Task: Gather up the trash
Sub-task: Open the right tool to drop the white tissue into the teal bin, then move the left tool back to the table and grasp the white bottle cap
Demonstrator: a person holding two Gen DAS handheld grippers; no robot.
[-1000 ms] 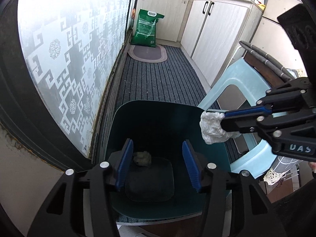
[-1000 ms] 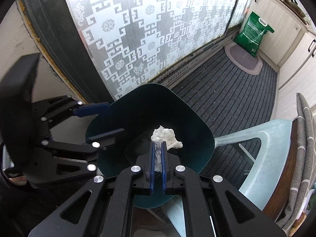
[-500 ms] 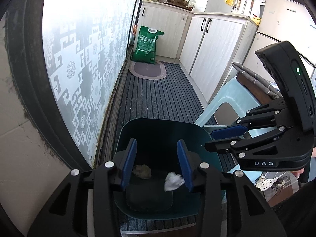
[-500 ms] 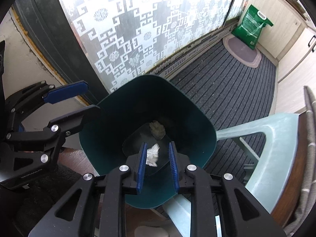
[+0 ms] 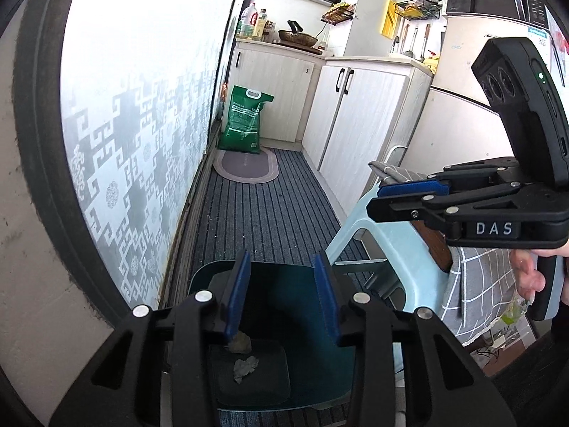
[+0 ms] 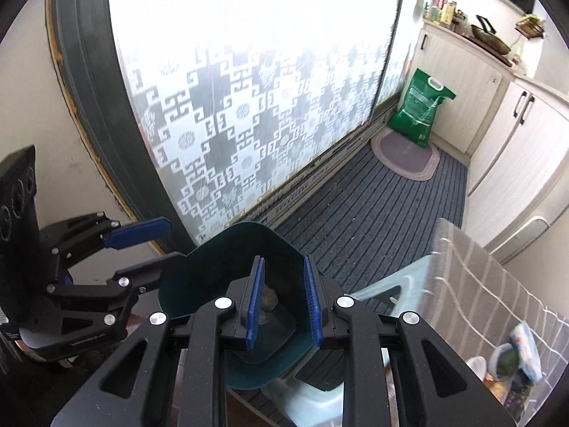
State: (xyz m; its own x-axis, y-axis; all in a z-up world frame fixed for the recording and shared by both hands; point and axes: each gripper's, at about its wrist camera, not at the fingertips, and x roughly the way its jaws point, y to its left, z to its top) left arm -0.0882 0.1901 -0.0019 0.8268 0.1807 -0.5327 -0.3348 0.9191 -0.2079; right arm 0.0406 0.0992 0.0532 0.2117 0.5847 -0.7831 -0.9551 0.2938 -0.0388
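Hovering over the bin [image 5: 302, 306], left tool [image 5: 282, 300] closing empty, right tool [image 6: 282, 300] parted empty, wads [image 5: 243, 354] half-hidden.

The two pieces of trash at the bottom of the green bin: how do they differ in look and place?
The brownish lump is rounded and compact, while the pale tissue is flat and crumpled with ragged edges. In the left wrist view, the lump lies farther from the camera, partly behind the left gripper's blue pad; the tissue lies nearer, in plain sight. Both rest loose on the floor of the green bin, close together, held by neither gripper.
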